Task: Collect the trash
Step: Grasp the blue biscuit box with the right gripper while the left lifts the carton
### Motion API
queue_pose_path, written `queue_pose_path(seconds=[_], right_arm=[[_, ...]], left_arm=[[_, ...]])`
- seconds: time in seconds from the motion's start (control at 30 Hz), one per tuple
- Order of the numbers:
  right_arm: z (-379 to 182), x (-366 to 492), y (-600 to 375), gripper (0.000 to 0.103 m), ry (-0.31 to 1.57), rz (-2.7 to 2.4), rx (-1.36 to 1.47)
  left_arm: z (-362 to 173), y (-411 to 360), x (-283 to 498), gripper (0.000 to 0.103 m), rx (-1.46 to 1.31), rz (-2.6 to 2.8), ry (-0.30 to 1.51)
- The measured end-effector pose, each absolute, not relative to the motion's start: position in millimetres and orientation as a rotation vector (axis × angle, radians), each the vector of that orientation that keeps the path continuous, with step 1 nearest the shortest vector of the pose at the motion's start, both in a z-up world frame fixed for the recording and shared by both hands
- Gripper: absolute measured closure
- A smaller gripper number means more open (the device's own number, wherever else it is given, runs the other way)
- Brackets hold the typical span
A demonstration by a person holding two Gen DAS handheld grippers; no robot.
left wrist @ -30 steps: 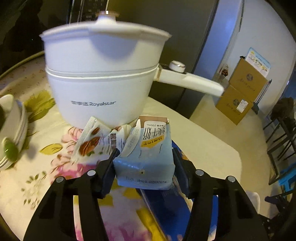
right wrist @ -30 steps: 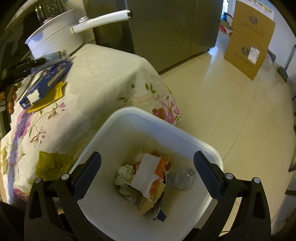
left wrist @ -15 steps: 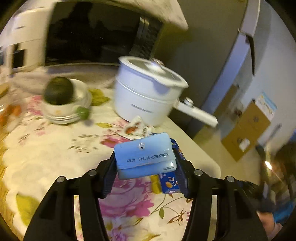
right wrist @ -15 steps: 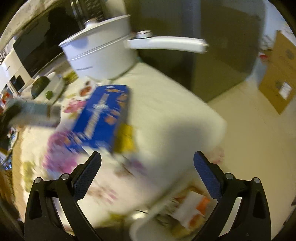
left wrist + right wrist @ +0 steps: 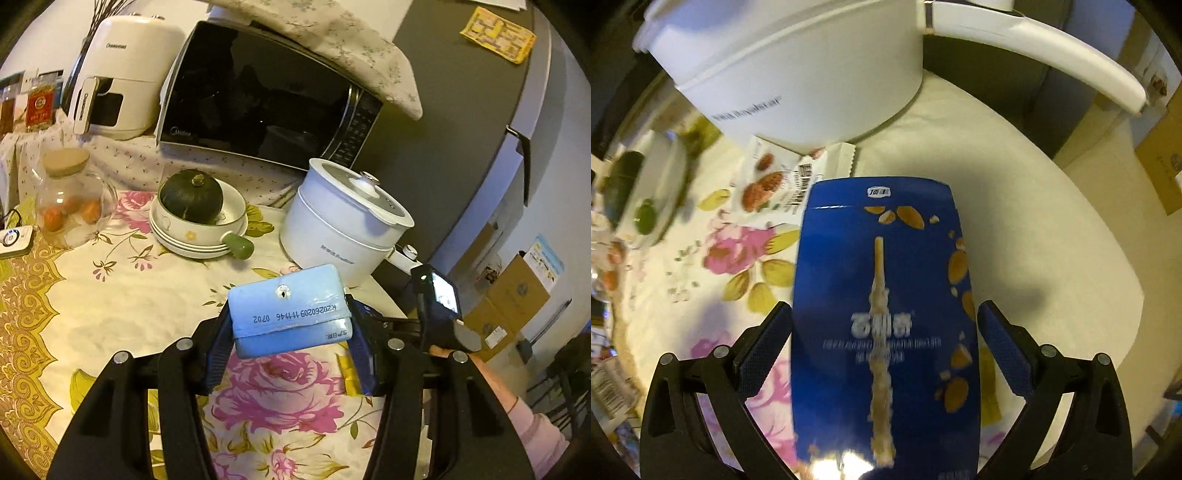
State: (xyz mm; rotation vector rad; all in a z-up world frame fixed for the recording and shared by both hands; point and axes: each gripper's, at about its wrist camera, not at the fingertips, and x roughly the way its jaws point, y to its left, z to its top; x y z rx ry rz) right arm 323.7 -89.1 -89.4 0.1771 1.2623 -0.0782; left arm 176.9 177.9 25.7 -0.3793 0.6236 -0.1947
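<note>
My left gripper [image 5: 291, 332] is shut on a light blue drink carton [image 5: 288, 314], held above the flowered tablecloth [image 5: 129, 295]. In the right wrist view a dark blue snack box [image 5: 886, 314] lies flat on the table, with a yellow wrapper [image 5: 990, 387] under its right side. My right gripper [image 5: 884, 321] hangs over it, open, one finger on each side of the box. A torn snack wrapper [image 5: 772, 184] with a nut picture lies between the box and the white pot [image 5: 798, 66].
The white electric pot [image 5: 343, 229] with its long handle stands near the table's edge. Behind it are a microwave [image 5: 266, 99], an air fryer [image 5: 122, 77], stacked bowls holding a green squash [image 5: 192, 199] and a glass jar [image 5: 70, 195]. Cardboard boxes [image 5: 517, 295] sit on the floor.
My left gripper has lifted the carton up and back from the pot. My right gripper has swung from above the white bin to over the blue box.
</note>
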Motion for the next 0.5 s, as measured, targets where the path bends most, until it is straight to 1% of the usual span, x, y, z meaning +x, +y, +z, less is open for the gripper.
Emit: queue_pose_path(seconds=[0.17, 0.2, 0.23, 0.37, 0.5], right_arm=[[-104.5, 327.5, -90.0, 0.007, 1.299, -0.072, 0.22], [-105.1, 326.9, -90.9, 0.01, 1.296, -0.061, 0.238], [-103.7, 324.3, -91.6, 0.015, 1.281, -0.055, 0.248], [-90.9, 311.9, -97.3, 0.015, 1.216, -0.037, 0.28], [-66.1, 292.5, -108.0, 0.015, 1.131, -0.034, 0.288]], left_arm=[[25.4, 178.2, 177.9, 0.048, -0.391, -0.21, 0.626], [25.2, 176.8, 178.1, 0.048, -0.389, -0.211, 0.627], [25.2, 176.0, 178.2, 0.048, -0.387, -0.212, 0.628], [24.3, 174.1, 177.9, 0.048, -0.391, -0.211, 0.629], [26.3, 173.6, 176.6, 0.048, -0.402, -0.215, 0.619]])
